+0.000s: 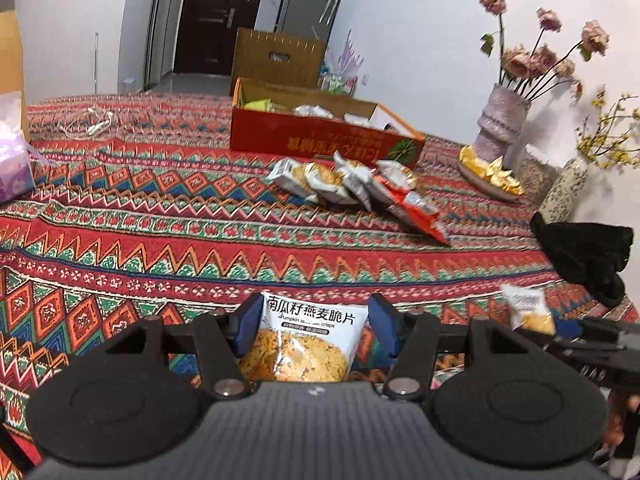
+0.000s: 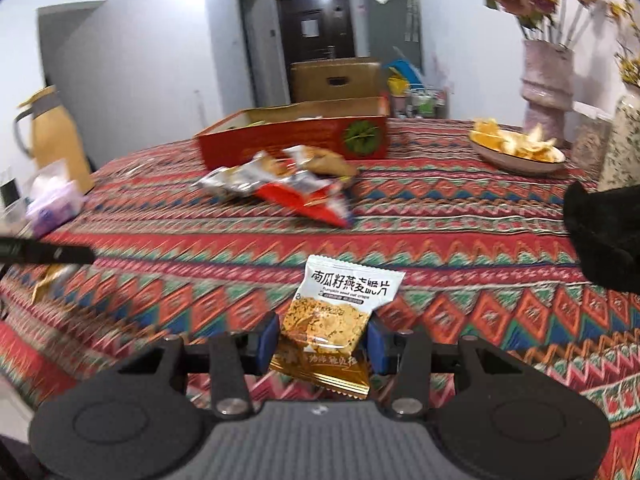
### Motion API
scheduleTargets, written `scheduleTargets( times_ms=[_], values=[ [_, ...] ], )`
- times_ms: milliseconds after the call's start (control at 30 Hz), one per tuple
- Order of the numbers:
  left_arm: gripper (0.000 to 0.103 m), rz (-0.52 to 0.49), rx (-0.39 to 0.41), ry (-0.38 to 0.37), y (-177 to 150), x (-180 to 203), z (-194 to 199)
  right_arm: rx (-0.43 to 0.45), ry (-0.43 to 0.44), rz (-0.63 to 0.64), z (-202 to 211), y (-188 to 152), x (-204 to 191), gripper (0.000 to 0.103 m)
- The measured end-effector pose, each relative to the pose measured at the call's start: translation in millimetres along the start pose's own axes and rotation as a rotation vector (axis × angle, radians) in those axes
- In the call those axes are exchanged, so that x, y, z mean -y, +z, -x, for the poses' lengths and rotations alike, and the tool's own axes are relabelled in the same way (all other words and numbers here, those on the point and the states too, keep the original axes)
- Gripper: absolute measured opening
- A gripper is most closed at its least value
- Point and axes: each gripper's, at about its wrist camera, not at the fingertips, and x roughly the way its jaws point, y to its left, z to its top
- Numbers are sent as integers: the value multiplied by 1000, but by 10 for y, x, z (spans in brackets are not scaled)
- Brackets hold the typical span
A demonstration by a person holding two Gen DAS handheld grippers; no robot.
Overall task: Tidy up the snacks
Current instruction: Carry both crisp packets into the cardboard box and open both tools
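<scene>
Holding: I have one small snack packet pinched in each hand-held gripper, both lifted above the cloth.
Bench: cloth-covered bench (image 1: 160,240) spreads ahead of both hand-held grippers, patterned in red, green and blue.
Red box: open red box (image 1: 320,140) lies far ahead of my left hand-held gripper, slightly right of centre, with packets already inside; I judge it the place the snacks go.
Loose pile: heap of packets (image 1: 352,184) lies on the cloth just in front of the box, between me and it, so I would carry over it rather than through it.
Vase: pink vase (image 1: 500,120) with dried flowers stands far ahead to the right; top-heavy, worth a wide berth.
Plate: plate of yellow pieces (image 1: 490,176) sits at the vase's foot, right of the pile.
Black cloth thing: dark soft object (image 1: 588,252) lies to the right, nearer than the plate; what it is I cannot tell.
Left hand-held gripper (image 1: 314,326): blue pads pressed onto the sides of the pumpkin-seed crisp packet (image 1: 304,344).
Right hand-held gripper (image 2: 322,344): closed on a second crisp packet (image 2: 340,304) with a gold packet (image 2: 324,372) beneath it.
Handling: light, air-puffed foil, slippery and crushable; crisps inside break easily, so I would squeeze gently at the sealed edges.
</scene>
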Motion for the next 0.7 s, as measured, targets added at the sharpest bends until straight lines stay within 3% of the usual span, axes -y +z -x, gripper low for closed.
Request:
scheduleTargets(
  times_ms=[233, 367, 567, 700],
  values=[
    [58, -5, 34, 2, 71, 86, 53, 19, 55, 49, 36, 54, -160, 45],
    [58, -18, 47, 0, 281, 59, -49, 37, 73, 73, 5, 189, -179, 45],
    [58, -29, 99, -23, 885, -5, -328, 81, 118, 136, -210, 678, -178, 45],
    [58, -34, 137, 2, 1350, -79, -651, 118, 138, 205, -478, 1145, -178, 45]
  ],
)
